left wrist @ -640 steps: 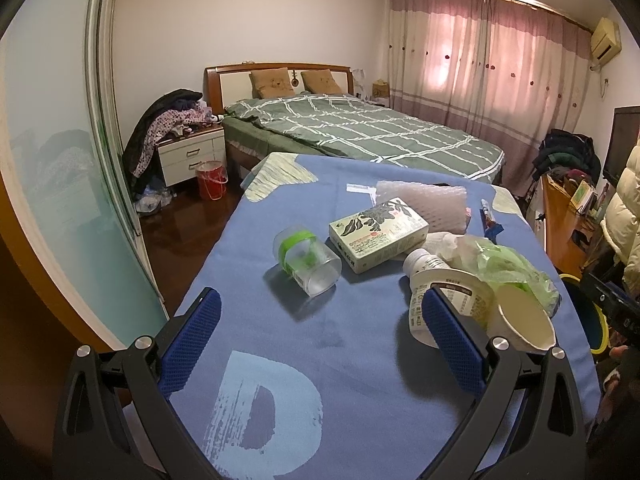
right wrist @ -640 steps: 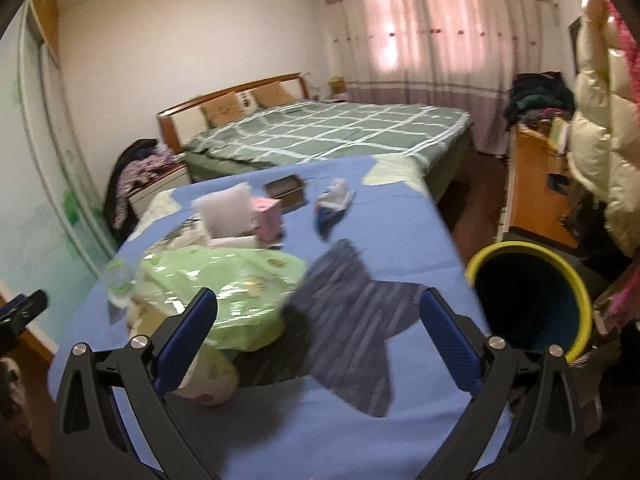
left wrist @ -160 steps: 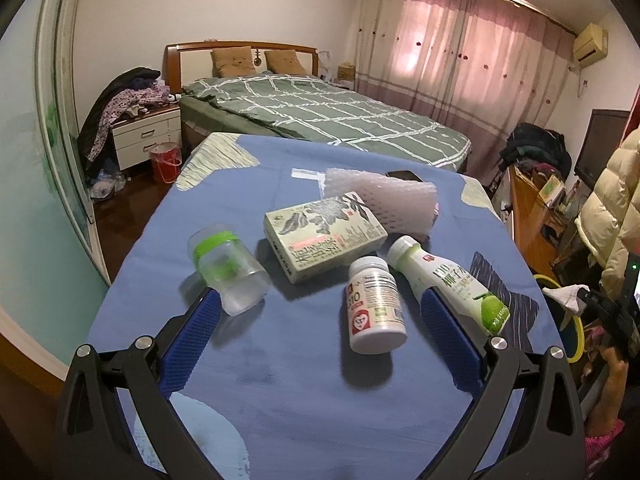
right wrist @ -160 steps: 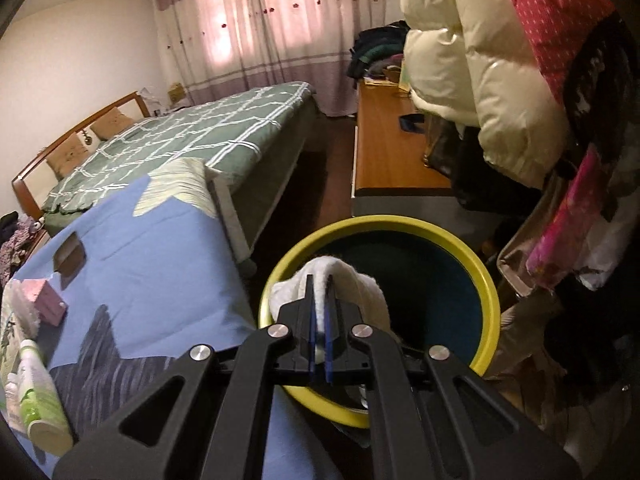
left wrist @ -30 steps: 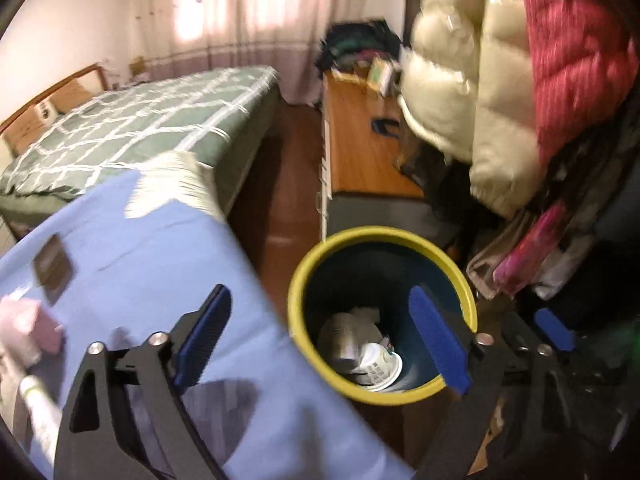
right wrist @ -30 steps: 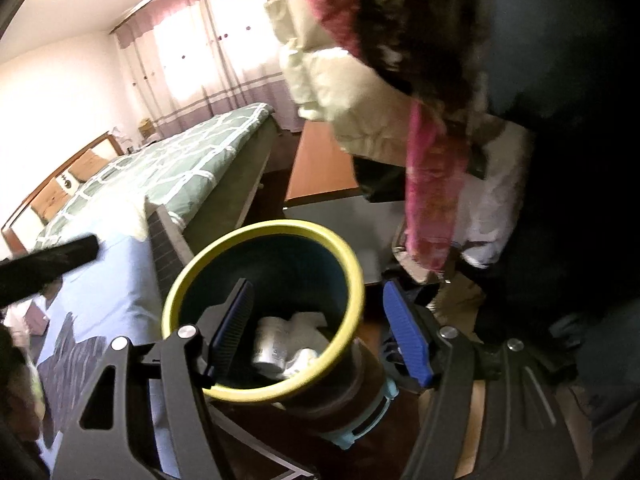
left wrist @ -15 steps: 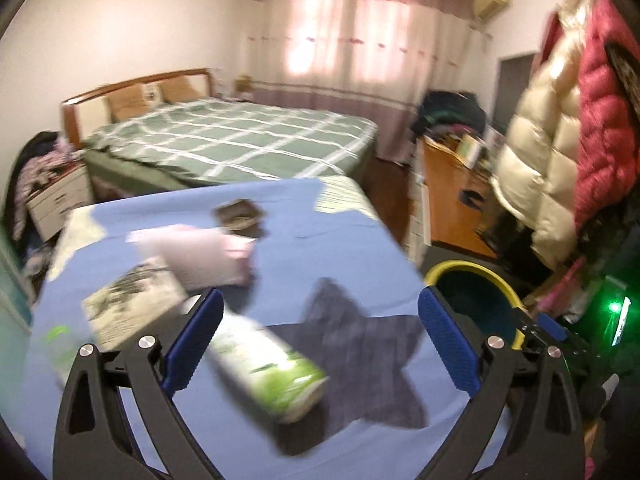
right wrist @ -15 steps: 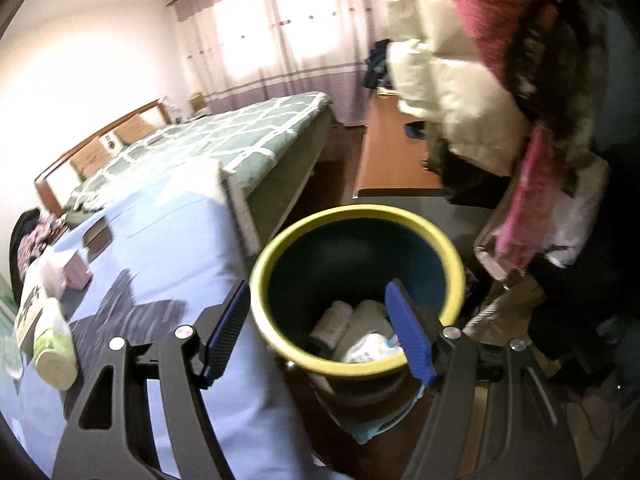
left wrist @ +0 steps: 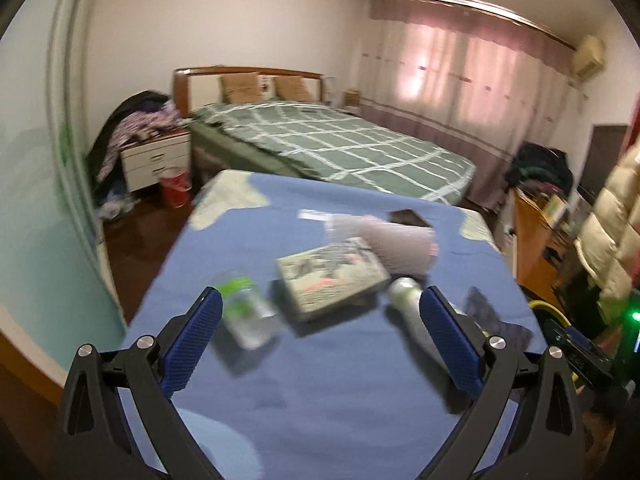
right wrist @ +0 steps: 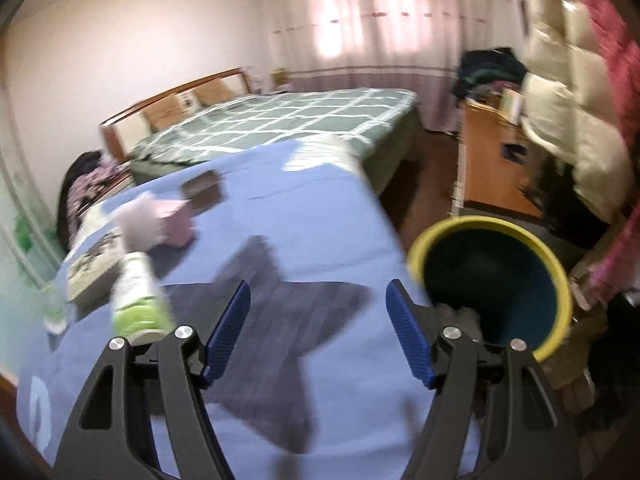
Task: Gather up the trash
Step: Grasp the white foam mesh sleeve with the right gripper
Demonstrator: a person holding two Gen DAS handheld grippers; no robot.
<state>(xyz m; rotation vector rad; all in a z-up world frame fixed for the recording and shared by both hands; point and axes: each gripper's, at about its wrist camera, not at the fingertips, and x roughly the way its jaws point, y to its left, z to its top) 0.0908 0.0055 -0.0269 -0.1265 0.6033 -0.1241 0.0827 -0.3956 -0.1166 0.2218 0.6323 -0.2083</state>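
We keep left gripper (left wrist: 320, 336) wide, nothing between pads; jaws just opened more. Right gripper (right wrist: 318, 332) also apart, empty. Next trash on blue cover (left wrist: 320, 392): green-white bottle (left wrist: 406, 300), clear jar (left wrist: 248, 318), carton box (left wrist: 332, 276). We judge bottle light, smooth, may roll; grip across mid-body. Yellow-rim bin (right wrist: 556, 280) just beside bed.

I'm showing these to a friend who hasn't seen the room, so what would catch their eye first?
Probably the blue cloth filling the foreground, with blurred trash lying on it: a clear jar with a green band, a printed box and a white and green bottle. Next, the yellow-rimmed bin beside the cloth's right edge, and the green checked bed behind.
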